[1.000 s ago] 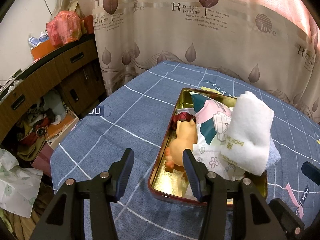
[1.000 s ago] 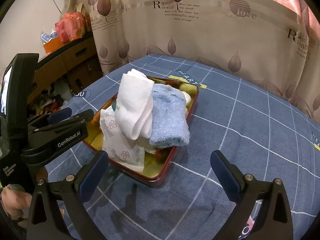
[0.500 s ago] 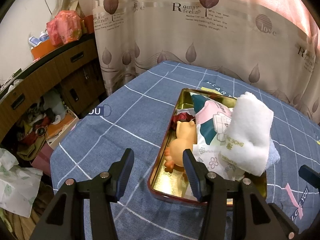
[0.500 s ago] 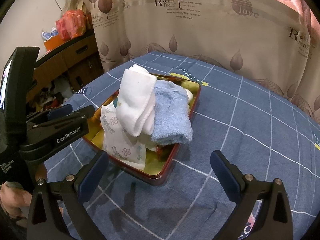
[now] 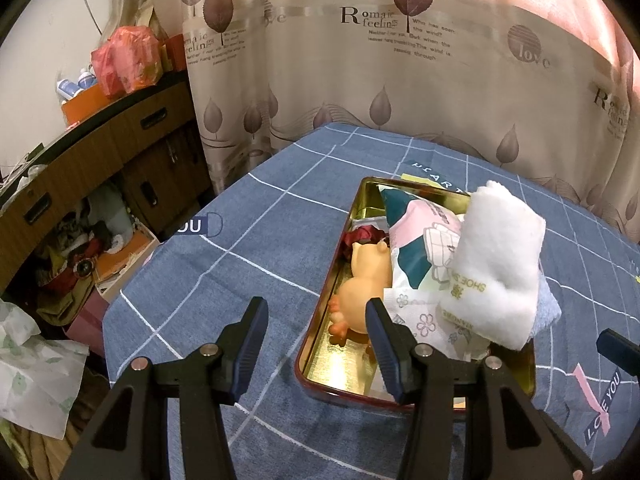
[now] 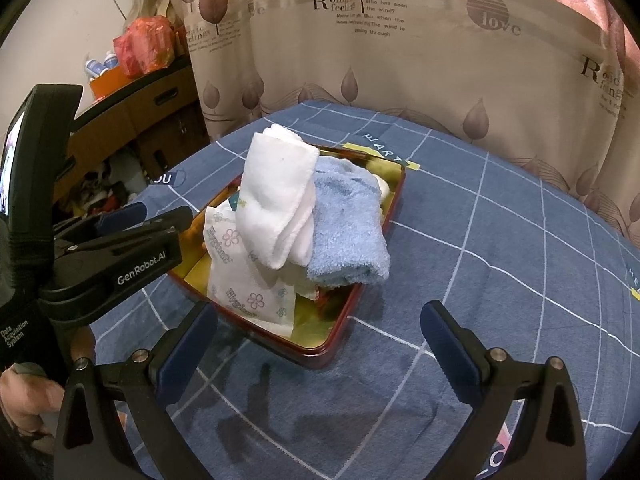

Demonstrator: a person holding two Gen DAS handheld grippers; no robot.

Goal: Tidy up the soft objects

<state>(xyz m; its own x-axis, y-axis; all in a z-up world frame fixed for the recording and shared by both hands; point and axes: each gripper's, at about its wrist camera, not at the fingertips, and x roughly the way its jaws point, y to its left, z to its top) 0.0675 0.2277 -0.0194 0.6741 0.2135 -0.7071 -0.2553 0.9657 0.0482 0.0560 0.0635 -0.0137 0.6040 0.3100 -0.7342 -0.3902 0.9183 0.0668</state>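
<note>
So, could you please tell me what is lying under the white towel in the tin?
The white towel rests on a blue towel and flower-printed packets in the tin. An orange toy lies beside them. Anything deeper is covered.

The surface [image 6: 500,248] is seen draped in a blue cloth [image 5: 256,240] crossed by thin white grid lines and printed with small word labels. One thing is set directly on it: a shallow rectangular tin [image 6: 344,320], dark red outside and gold inside, placed toward the curtain side and piled with soft items.
</note>
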